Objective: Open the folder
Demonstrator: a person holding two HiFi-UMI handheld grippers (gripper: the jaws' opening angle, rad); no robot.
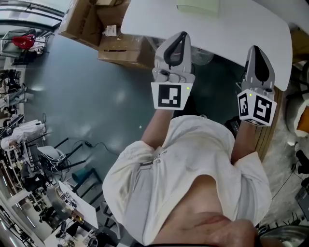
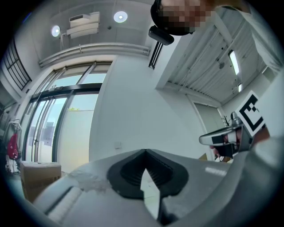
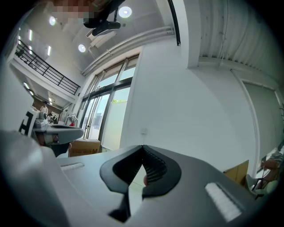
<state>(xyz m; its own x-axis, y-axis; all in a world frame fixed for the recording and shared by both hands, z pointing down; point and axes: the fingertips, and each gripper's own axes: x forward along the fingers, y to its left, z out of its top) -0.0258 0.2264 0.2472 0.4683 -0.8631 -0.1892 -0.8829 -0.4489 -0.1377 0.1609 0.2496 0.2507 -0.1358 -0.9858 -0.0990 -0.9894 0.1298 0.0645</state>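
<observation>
Head view: the left gripper (image 1: 182, 35) and right gripper (image 1: 254, 49) hover short of a white tabletop (image 1: 241, 29). A pale green folder (image 1: 198, 6) lies at its far side, probably light and floppy and best lifted by the cover's free edge. Cardboard boxes (image 1: 96, 24) stand aside on the floor.

Left gripper view: jaws pressed together, empty.

Right gripper view: likewise together, holding nothing.

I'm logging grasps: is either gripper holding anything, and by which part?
Nothing is held. The left gripper and the right gripper are both shut, tips together, with nothing between the jaws.
</observation>
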